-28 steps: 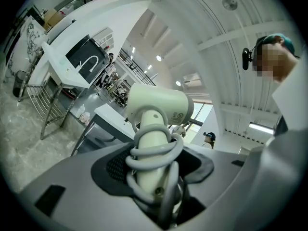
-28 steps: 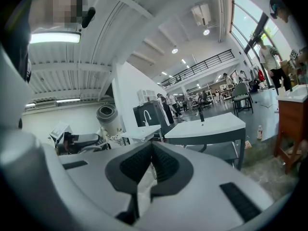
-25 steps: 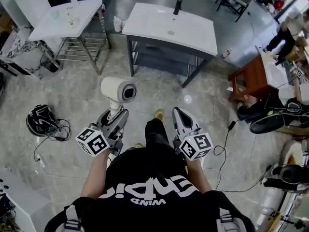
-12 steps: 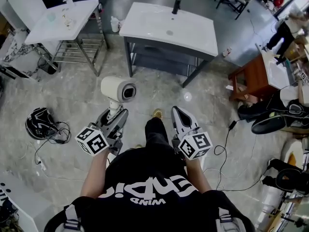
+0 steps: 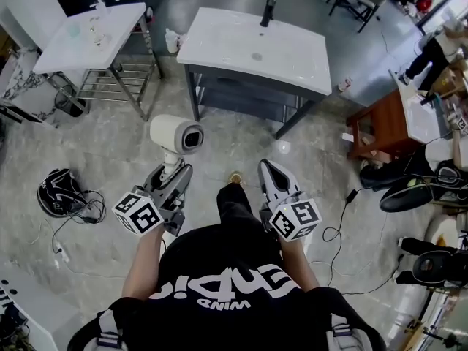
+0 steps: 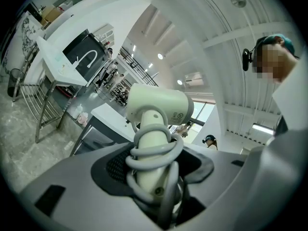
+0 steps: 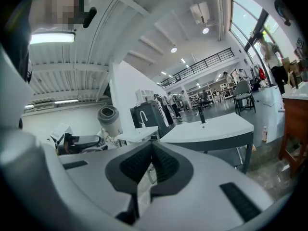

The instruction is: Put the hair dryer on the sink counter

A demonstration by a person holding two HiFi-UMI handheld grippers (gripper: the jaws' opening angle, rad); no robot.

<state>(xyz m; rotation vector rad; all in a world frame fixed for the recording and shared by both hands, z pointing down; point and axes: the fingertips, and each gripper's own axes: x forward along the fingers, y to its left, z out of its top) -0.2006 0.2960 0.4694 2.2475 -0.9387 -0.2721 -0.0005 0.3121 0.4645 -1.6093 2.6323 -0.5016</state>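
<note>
Left gripper (image 5: 172, 175), jaws clamped on the handle of the hair dryer (image 5: 178, 134), holds it upright (head uppermost, presumably so the body is free for set-down), well short of the sink counter (image 5: 252, 46), whose white surface lies largely bare ahead. Right gripper (image 5: 273, 180): jaws together, empty, held alongside.

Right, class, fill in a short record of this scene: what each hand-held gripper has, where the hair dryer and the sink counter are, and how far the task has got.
left hand-held gripper: closed on the handle of the hair dryer, cord wound round the handle
right hand-held gripper: jaws together, nothing between them
hair dryer: white, carried above the floor
sink counter: white top, ahead of the person, black tap at its far edge
task status: hair dryer not yet on the counter
</note>
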